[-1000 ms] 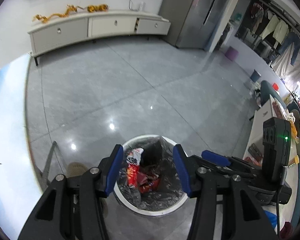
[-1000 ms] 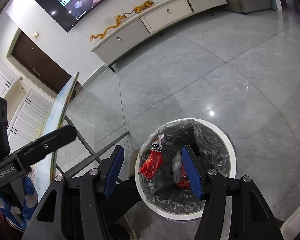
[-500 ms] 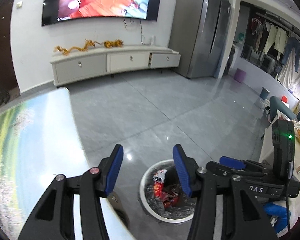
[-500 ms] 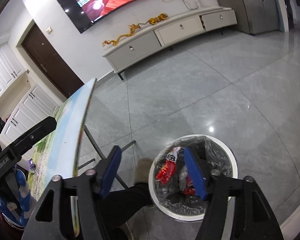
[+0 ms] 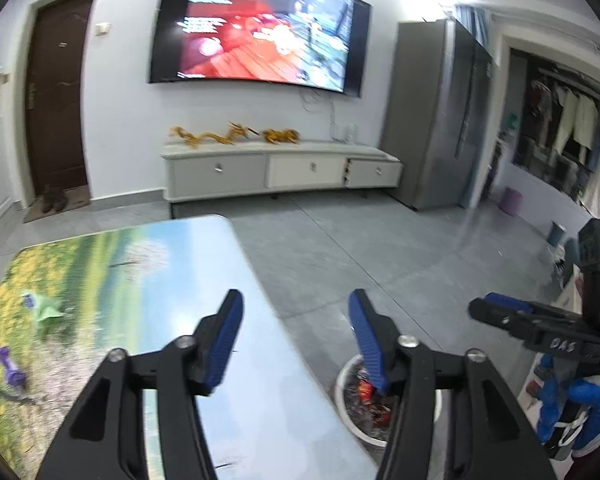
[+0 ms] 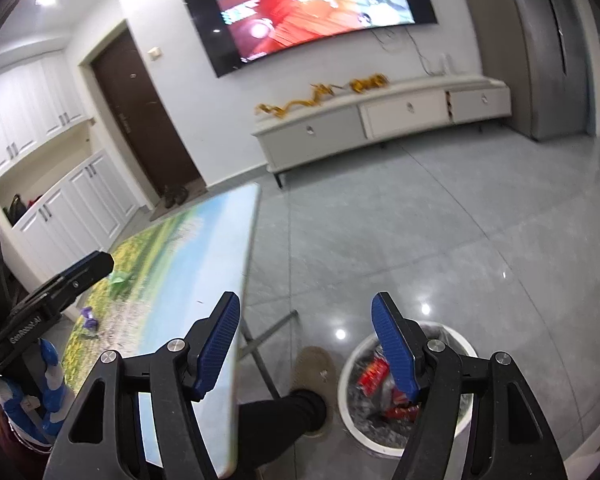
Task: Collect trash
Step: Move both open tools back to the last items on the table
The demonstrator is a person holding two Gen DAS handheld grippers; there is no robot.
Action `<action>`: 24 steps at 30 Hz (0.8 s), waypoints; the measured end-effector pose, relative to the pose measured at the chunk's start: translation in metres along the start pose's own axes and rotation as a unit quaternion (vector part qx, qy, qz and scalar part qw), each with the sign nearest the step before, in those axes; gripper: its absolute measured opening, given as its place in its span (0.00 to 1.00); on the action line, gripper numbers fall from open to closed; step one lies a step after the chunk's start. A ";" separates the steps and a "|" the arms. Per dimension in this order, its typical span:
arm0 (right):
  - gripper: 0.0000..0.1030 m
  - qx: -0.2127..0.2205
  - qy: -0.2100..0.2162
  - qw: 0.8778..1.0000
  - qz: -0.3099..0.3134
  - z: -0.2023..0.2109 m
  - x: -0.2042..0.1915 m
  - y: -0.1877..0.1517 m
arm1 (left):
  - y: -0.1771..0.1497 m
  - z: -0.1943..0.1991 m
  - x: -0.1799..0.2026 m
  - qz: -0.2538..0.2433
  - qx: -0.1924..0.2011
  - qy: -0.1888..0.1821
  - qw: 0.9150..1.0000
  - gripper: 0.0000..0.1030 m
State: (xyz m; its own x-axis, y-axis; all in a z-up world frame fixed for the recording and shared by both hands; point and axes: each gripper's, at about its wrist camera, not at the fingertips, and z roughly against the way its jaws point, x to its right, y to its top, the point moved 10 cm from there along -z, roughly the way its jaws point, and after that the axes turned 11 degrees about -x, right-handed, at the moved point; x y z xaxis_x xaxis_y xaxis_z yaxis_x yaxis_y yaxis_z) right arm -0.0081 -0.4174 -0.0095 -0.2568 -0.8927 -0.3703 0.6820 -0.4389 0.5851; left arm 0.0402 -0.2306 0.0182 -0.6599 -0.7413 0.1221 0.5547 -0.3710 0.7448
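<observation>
A white trash bin with a clear liner stands on the floor beside the table and holds red snack wrappers. It also shows in the left wrist view. My left gripper is open and empty above the table's right edge. My right gripper is open and empty, above the gap between table and bin. On the table lie a green crumpled scrap and purple scraps. The green scrap and a purple scrap also show in the right wrist view.
The table has a landscape-print top and a metal leg. A person's leg and shoe are between the table and bin. A TV cabinet, wall TV and grey fridge stand at the far wall.
Both grippers have lifted up and away from the bin and tilted toward the room. The bin has dropped to the lower edge of both views. The table top has come into sight.
</observation>
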 end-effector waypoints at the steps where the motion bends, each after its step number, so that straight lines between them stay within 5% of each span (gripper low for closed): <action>1: 0.66 0.005 0.003 1.000 0.009 0.005 -0.010 0.003 | 0.000 0.007 -0.009 0.006 0.007 0.007 1.000 0.61; 12: 0.65 0.033 0.044 0.995 0.086 0.029 -0.104 0.018 | -0.024 0.083 -0.130 0.080 0.061 0.101 0.990 0.62; 24: 0.66 0.031 0.084 0.987 0.134 0.011 -0.176 0.024 | -0.068 0.143 -0.268 0.159 0.083 0.213 0.960 0.62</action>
State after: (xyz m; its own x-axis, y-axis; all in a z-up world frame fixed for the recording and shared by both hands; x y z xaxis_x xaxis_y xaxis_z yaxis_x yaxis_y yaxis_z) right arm 0.0459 -0.2724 0.0780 0.0489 -0.9501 -0.3080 0.6659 -0.1988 0.7190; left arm 0.1069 0.0729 0.0283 -0.1830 -0.9771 0.1081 0.5827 -0.0193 0.8124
